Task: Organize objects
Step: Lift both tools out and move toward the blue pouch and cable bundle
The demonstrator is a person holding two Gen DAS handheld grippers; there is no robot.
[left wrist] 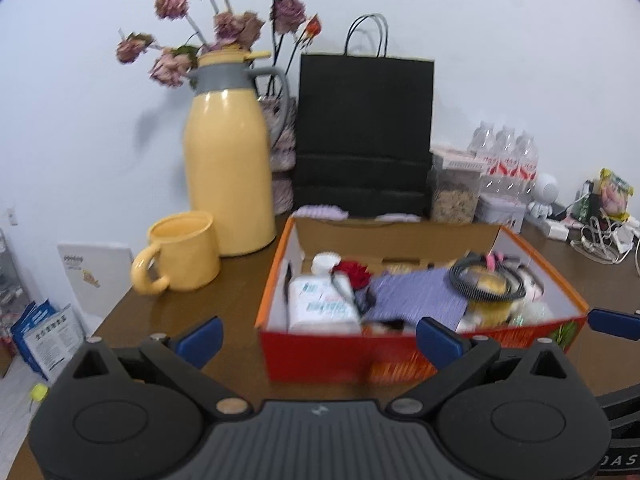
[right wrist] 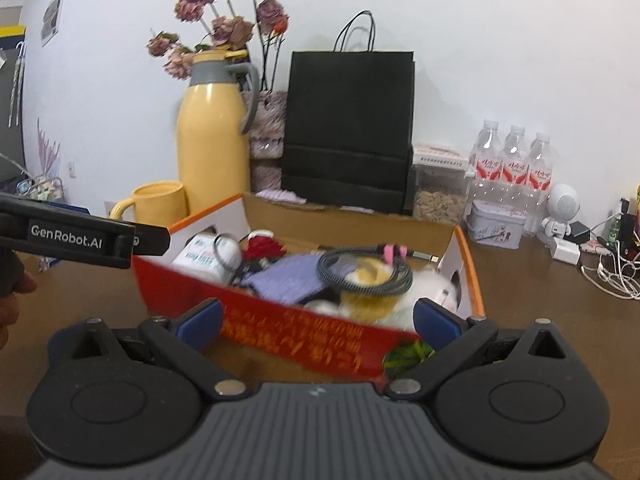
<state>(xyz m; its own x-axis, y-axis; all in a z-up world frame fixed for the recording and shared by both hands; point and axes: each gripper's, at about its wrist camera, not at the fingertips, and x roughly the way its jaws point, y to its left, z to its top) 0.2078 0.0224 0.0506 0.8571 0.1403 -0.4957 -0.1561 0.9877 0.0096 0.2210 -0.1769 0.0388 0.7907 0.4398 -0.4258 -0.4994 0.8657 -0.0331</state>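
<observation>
Both tools hover low in front of the red cardboard box [left wrist: 400,354], neither touching anything. Left tool [left wrist: 318,334]: fingers spread wide, empty, blue pads either side of the box's near wall at bottom centre of the left view. Right tool [right wrist: 318,320]: likewise spread, empty, lined up on the box's right half.

The box sits mid-frame on the brown bench [left wrist: 192,320], open-topped and packed as a catch-all: white bottle [left wrist: 322,306] lying at left, red fabric flower [left wrist: 354,272] behind it, purple cloth [left wrist: 416,298] in the middle, coiled black cable [right wrist: 366,272] resting on a yellow item, and white plush toy [right wrist: 432,288] at the right end.

Behind the box, against the wall: yellow thermos jug [left wrist: 228,160] with matching mug [left wrist: 182,258] at left, and black paper bag [left wrist: 364,132] at centre.

Judgement: sorting not yet begun; the spread fingers suggest a first pick from the box, likely the cable, since it lies on top. Motion blur hides small items.
</observation>
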